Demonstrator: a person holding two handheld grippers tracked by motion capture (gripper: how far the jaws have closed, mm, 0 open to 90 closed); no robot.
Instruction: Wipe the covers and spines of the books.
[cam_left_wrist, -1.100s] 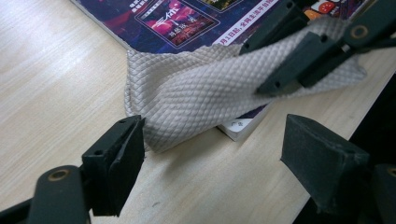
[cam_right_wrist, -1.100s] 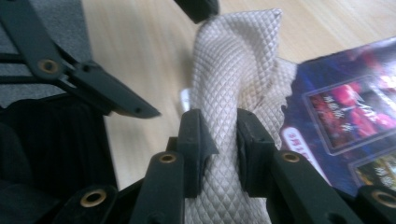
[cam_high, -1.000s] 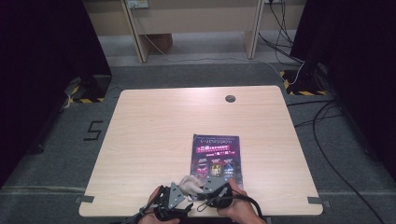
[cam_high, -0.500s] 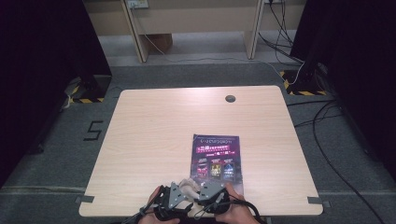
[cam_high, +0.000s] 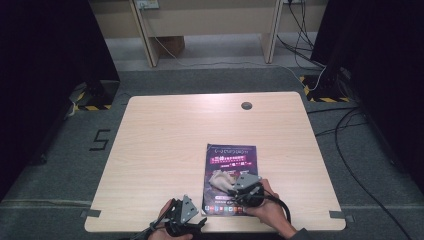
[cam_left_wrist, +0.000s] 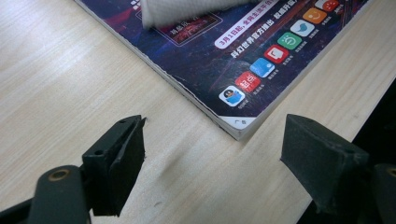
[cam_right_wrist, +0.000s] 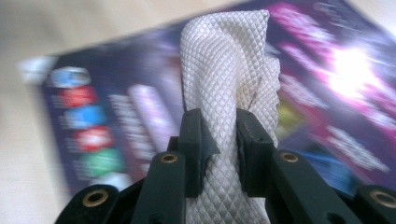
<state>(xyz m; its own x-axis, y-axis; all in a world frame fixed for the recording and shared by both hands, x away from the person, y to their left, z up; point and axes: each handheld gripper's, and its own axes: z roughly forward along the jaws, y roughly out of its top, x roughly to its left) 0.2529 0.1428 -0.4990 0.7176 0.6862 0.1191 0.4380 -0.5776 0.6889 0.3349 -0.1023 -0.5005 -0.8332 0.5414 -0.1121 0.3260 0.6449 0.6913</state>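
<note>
A dark purple magazine (cam_high: 231, 177) lies flat on the wooden table (cam_high: 165, 145), near its front edge. My right gripper (cam_high: 235, 187) rests over the magazine's lower half, shut on a white quilted cloth (cam_high: 221, 178). In the right gripper view the cloth (cam_right_wrist: 229, 88) rises bunched from between the two black pads (cam_right_wrist: 192, 140) above the blurred magazine cover (cam_right_wrist: 327, 93). My left gripper (cam_high: 197, 222) sits at the table's front edge, left of the magazine. Its jaws stand open and empty, aimed at the magazine's near corner (cam_left_wrist: 238, 126). A bit of cloth (cam_left_wrist: 182, 9) lies on the cover.
A round cable hole (cam_high: 246, 105) sits near the table's far edge. Cables (cam_high: 350, 150) trail on the grey carpet to the right. Table legs and a cardboard box (cam_high: 172, 46) stand beyond the far edge. Bare tabletop stretches left and behind the magazine.
My right gripper has carried the cloth to the right, from beside the left gripper onto the magazine's lower half. The left gripper has stayed in place.
</note>
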